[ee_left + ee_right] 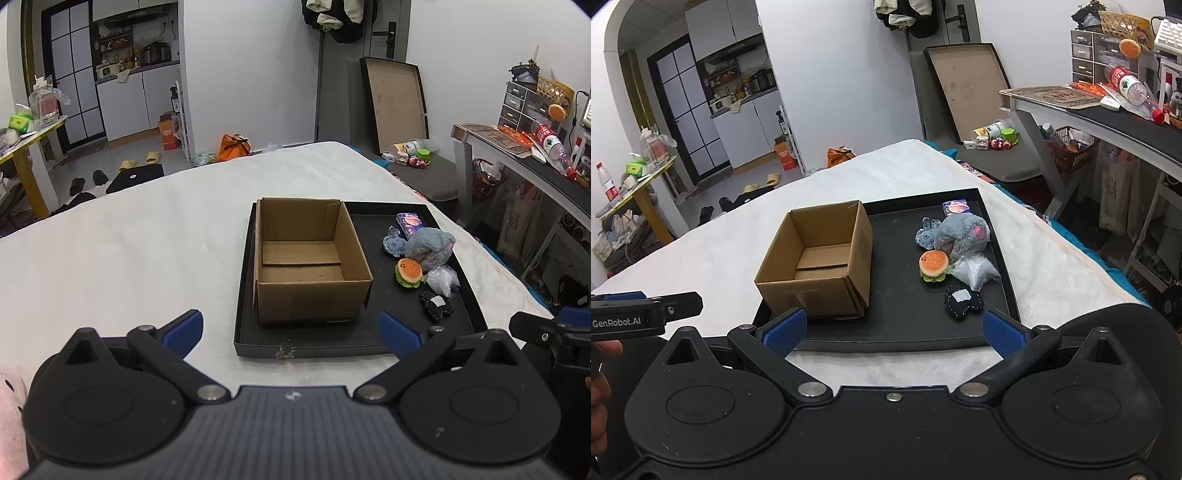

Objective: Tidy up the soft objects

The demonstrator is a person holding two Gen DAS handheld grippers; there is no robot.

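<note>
The only legible text was "GenRobot.AI", printed in white on the black body of the left tongs (pixel 646 308) seen from the right wrist view. Labels on the bottles and the small box stayed too blurred to read.

I see plain matt corrugated cardboard in the box (pixel 310 258), standing in a smooth black matt tray (pixel 369 332) on a white fleecy bed cover (pixel 129 251). My tongs' pads (pixel 783 330) are blue textured rubber. The grey plush (pixel 964 230) looks fuzzy, the burger toy (pixel 933 265) glossy, and the small bag (pixel 977 271) crinkly clear plastic.
</note>
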